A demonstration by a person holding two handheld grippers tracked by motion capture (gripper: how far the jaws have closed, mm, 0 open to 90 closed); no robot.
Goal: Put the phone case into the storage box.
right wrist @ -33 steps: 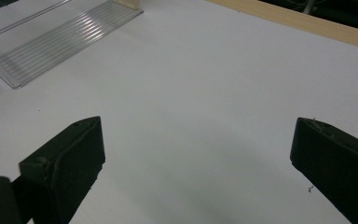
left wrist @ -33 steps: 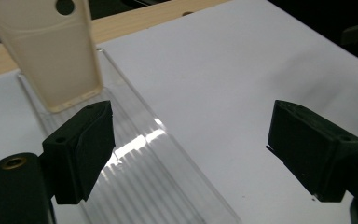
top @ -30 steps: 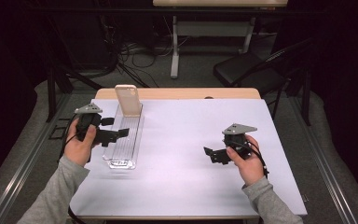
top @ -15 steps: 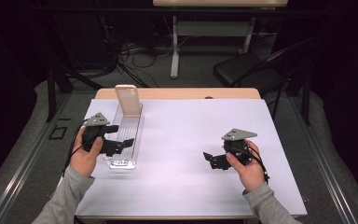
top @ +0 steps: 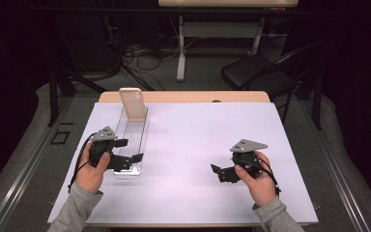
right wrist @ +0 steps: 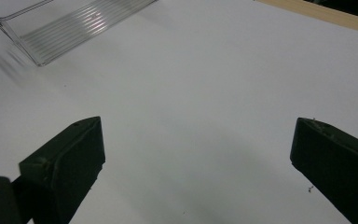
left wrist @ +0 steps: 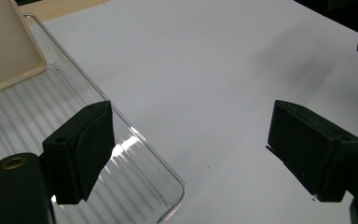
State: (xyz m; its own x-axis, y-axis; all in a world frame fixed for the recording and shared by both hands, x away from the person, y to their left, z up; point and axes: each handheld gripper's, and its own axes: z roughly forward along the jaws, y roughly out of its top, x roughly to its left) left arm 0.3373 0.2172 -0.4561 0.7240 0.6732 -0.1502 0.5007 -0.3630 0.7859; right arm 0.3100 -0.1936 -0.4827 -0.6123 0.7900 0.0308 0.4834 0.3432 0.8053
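Note:
A clear ribbed tray (top: 134,130) lies lengthwise on the left of the white sheet (top: 198,140). A beige phone case (top: 132,103) leans upright at its far end. My left gripper (top: 131,150) hovers open over the tray's near end. In the left gripper view one of its jaws is above the tray (left wrist: 37,107) and the other above bare sheet, with the case (left wrist: 4,42) at top left and nothing in the left gripper (left wrist: 191,144). My right gripper (top: 219,173) is open and empty over the sheet at right. In the right gripper view the right gripper (right wrist: 200,158) points towards the tray (right wrist: 74,28).
The white sheet covers nearly the whole tabletop, with a strip of wood (top: 183,96) bare along the far edge. Beyond the table stand a black folding chair (top: 256,75) and a desk leg (top: 181,53), with cables on the floor.
My left gripper has drawn back along the tray from its middle to its near end. The right gripper has slid slightly nearer the person. Both stay open.

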